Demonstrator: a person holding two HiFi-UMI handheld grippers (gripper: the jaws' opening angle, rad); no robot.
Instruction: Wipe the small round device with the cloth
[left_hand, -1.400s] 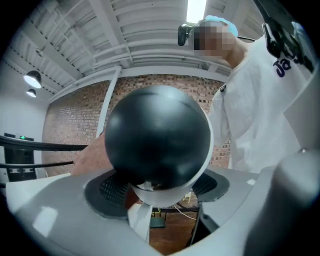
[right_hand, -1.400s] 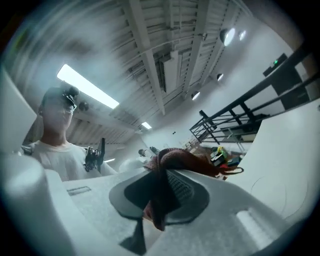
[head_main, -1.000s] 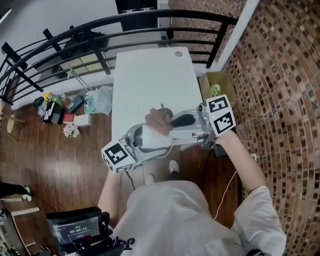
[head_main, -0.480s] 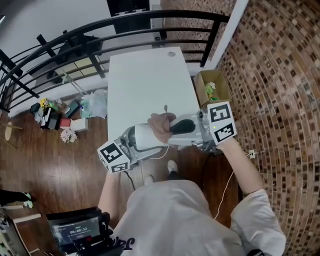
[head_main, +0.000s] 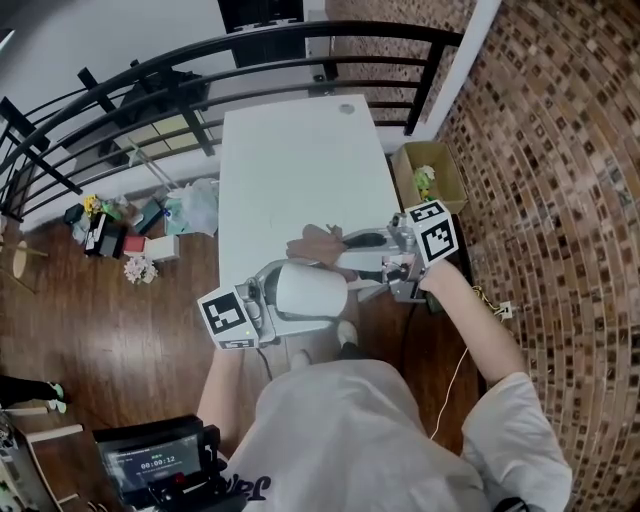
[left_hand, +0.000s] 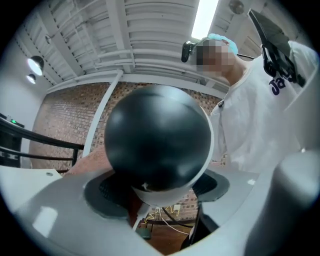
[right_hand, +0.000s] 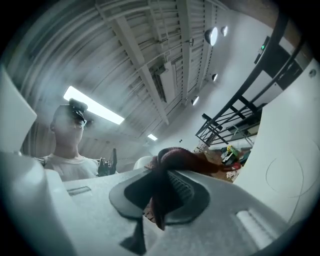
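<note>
Left tongs (left_hand: 159, 190) clamp the round device (left_hand: 157, 137) (black-faced) — right tongs (right_hand: 161, 196) pinch the brown cloth (right_hand: 181, 158).

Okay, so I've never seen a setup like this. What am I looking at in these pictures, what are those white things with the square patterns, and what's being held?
There is no robot here. A person at a white table holds a two-jaw gripper in each hand, and the patterned cubes are part of those grippers. The top-down picture comes from a camera on the person's head. The other two come from cameras riding on the grippers, looking along their jaws. The left gripper is closed around a small round device, white with a dark front. The right gripper pinches a brown cloth, held close beside the device. I can't tell whether they touch. On the table I can make out a small round spot near its far end.
</note>
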